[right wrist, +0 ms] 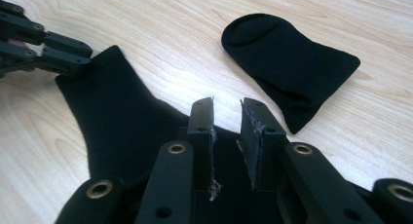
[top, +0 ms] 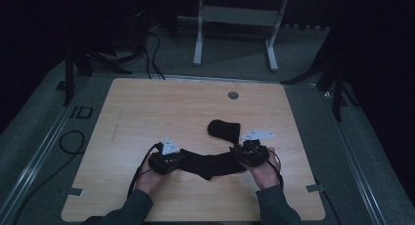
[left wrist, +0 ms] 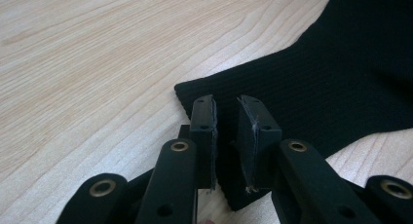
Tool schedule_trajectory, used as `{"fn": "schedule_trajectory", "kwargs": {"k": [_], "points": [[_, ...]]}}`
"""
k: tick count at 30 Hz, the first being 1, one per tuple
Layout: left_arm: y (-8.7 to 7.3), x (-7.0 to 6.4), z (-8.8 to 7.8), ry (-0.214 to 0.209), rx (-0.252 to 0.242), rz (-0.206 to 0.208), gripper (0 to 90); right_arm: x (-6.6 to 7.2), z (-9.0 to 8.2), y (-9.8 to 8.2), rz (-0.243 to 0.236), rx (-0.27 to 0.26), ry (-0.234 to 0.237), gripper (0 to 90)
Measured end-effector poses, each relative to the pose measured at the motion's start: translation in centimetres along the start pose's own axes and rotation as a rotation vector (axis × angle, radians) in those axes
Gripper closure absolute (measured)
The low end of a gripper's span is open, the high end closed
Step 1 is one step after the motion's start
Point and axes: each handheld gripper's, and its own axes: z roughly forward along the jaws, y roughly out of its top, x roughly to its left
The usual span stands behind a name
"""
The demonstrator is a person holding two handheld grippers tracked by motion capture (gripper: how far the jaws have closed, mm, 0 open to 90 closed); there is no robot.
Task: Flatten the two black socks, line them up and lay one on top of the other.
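Black sock (top: 210,164) flat on wooden table (top: 147,112), stretched between both hands near front edge. Left gripper (left wrist: 226,104) at one end — jaws slightly parted over the fabric edge, not pinching. Right gripper (right wrist: 227,107) at other end — jaws likewise ajar above cloth, nothing clamped. Second sock (right wrist: 287,65) lying just beyond, apart.

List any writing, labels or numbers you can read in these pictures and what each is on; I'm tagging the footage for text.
"ID", in dark letters on the grey floor left of the table; it may be part of something longer.
No text shows on either black sock, the left gripper or the right gripper.
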Motion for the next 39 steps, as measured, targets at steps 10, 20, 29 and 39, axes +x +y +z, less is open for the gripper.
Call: {"fn": "schedule_trajectory", "kwargs": {"k": [10,20,29,39], "points": [[0.0,0.1,-0.1,0.004,0.000,-0.001,77.7,0.2,1.2,1.7,-0.061,0.016,-0.006,74.1],[0.0,0.2,-0.2,0.006,-0.002,-0.003,77.5,-0.1,3.0,4.2,-0.114,0.048,-0.019,73.4],[0.0,0.2,-0.1,0.006,0.004,-0.008,77.5,-1.4,5.6,7.3,-0.090,0.075,-0.028,71.7],[0.0,0.2,-0.1,0.005,0.008,-0.011,77.2,-1.4,10.2,9.2,-0.069,0.163,-0.026,59.0]]}}
